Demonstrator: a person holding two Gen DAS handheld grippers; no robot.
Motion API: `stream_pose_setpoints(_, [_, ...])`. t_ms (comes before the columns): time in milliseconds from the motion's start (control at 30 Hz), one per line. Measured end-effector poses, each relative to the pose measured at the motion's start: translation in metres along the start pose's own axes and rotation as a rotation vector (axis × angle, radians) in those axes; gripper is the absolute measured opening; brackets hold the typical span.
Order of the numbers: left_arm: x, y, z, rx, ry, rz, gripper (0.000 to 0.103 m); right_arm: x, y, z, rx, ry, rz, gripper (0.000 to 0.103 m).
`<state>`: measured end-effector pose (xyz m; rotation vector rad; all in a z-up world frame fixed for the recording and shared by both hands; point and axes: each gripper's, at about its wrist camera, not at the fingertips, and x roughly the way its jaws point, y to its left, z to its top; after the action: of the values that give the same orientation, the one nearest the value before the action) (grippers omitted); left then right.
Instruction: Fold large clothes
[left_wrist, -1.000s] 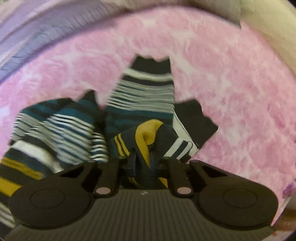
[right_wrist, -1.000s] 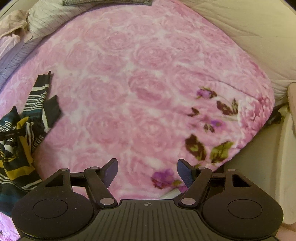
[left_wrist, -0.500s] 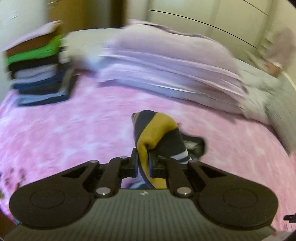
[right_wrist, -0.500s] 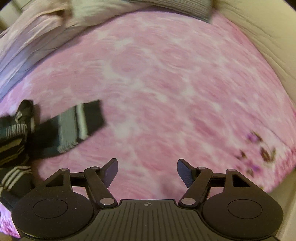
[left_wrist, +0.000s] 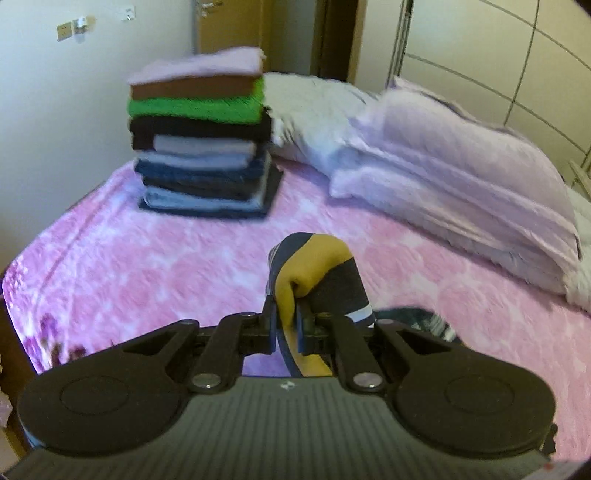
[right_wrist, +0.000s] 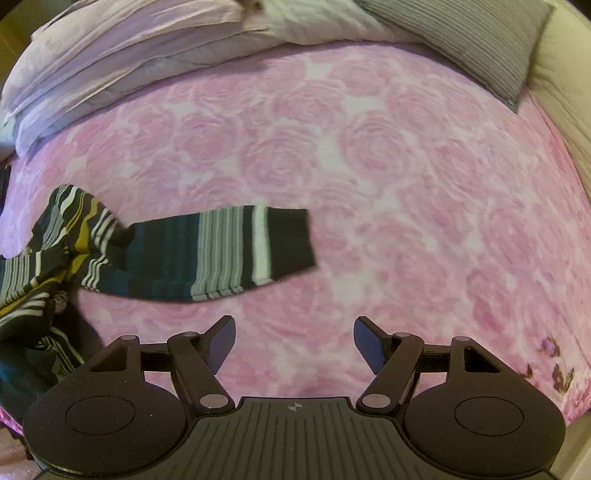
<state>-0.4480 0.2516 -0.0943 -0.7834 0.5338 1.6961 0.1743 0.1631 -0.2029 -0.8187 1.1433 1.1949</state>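
Note:
A striped sweater in dark navy, teal, white and mustard lies on the pink rose-patterned bedspread (right_wrist: 369, 155). In the right wrist view the striped sweater (right_wrist: 177, 258) has one sleeve stretched flat to the right, and its bunched body rises at the left edge. My left gripper (left_wrist: 285, 317) is shut on a mustard and navy fold of the striped sweater (left_wrist: 317, 266), lifted above the bed. My right gripper (right_wrist: 294, 341) is open with nothing between its fingers, hovering over bare bedspread below the sleeve's cuff.
A tall stack of folded clothes (left_wrist: 203, 147) stands at the bed's far left corner by the wall. Lilac pillows and bedding (left_wrist: 461, 177) run along the head of the bed. A grey striped cushion (right_wrist: 472, 40) lies at the far right. The bed's right edge drops away.
My left gripper has lifted the sweater fold and tilted up to face the clothes stack and pillows. The sleeve has swung out flat to the right. My right gripper stays open, moved over the bed.

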Motion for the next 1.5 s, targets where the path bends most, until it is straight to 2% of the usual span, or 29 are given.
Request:
stream_pose_setpoints(100, [0.007, 0.032, 0.018, 0.012, -0.033, 0.011, 0.008, 0.002, 0.031, 0.004, -0.033, -0.009, -0.002, 0.068])
stream_pose_setpoints(233, [0.038, 0.073, 0.011, -0.013, 0.019, 0.023, 0.008, 0.013, 0.080, 0.014, -0.084, -0.031, 0.035, 0.068])
stream_pose_setpoints(367, [0.097, 0.114, -0.012, -0.065, 0.131, 0.040, 0.008, 0.045, 0.142, 0.035, -0.169, -0.110, 0.127, 0.068])
stream_pose_setpoints(467, [0.128, 0.132, -0.021, -0.067, 0.163, 0.040, 0.008, 0.079, 0.189, 0.058, -0.232, -0.181, 0.219, 0.068])
stream_pose_setpoints(533, [0.140, 0.141, -0.022, -0.067, 0.165, 0.029, 0.008, 0.112, 0.223, 0.077, -0.271, -0.198, 0.266, 0.068])
stream_pose_setpoints(667, [0.156, 0.151, -0.023, -0.059, 0.179, 0.010, 0.008, 0.182, 0.276, 0.108, -0.271, -0.165, 0.353, 0.068])
stream_pose_setpoints(800, [0.173, 0.158, -0.021, -0.037, 0.204, -0.001, 0.008, 0.249, 0.310, 0.117, -0.244, -0.059, 0.322, 0.068])
stream_pose_setpoints(833, [0.177, 0.158, -0.020, -0.029, 0.209, -0.006, 0.008, 0.260, 0.312, 0.115, -0.229, -0.028, 0.315, 0.055])
stream_pose_setpoints(867, [0.179, 0.157, -0.018, -0.016, 0.211, -0.014, 0.008, 0.269, 0.312, 0.111, -0.217, 0.004, 0.316, 0.005])
stream_pose_setpoints(900, [0.178, 0.154, -0.016, -0.004, 0.208, -0.026, 0.008, 0.271, 0.310, 0.108, -0.213, 0.032, 0.338, 0.003])
stream_pose_setpoints(933, [0.177, 0.150, -0.014, 0.011, 0.204, -0.041, 0.008, 0.266, 0.306, 0.104, -0.197, 0.008, 0.352, 0.003])
stream_pose_setpoints(1000, [0.171, 0.138, -0.006, 0.041, 0.195, -0.083, 0.008, 0.235, 0.289, 0.099, -0.161, -0.111, 0.367, 0.002])
stream_pose_setpoints(1100, [0.164, 0.113, 0.006, 0.065, 0.194, -0.196, 0.008, 0.171, 0.244, 0.096, -0.008, -0.245, 0.403, 0.002])
stream_pose_setpoints(1167, [0.159, 0.086, 0.012, 0.108, 0.184, -0.282, 0.008, 0.128, 0.223, 0.091, 0.003, -0.343, 0.368, 0.002])
stream_pose_setpoints(1267, [0.162, 0.045, 0.024, 0.118, 0.170, -0.413, 0.008, 0.062, 0.183, 0.093, 0.059, -0.476, 0.297, 0.002])
stream_pose_setpoints(1333, [0.174, 0.010, 0.036, 0.131, 0.161, -0.494, 0.008, 0.033, 0.167, 0.103, 0.082, -0.528, 0.247, 0.003])
stream_pose_setpoints(1400, [0.191, -0.026, 0.044, 0.156, 0.146, -0.535, 0.009, 0.018, 0.149, 0.120, 0.104, -0.561, 0.195, 0.003])
stream_pose_setpoints(1433, [0.202, -0.043, 0.046, 0.171, 0.141, -0.546, 0.010, 0.018, 0.146, 0.130, 0.122, -0.568, 0.164, 0.004])
stream_pose_setpoints(1500, [0.232, -0.078, 0.044, 0.208, 0.170, -0.522, 0.013, 0.029, 0.132, 0.154, 0.115, -0.553, 0.128, 0.005])
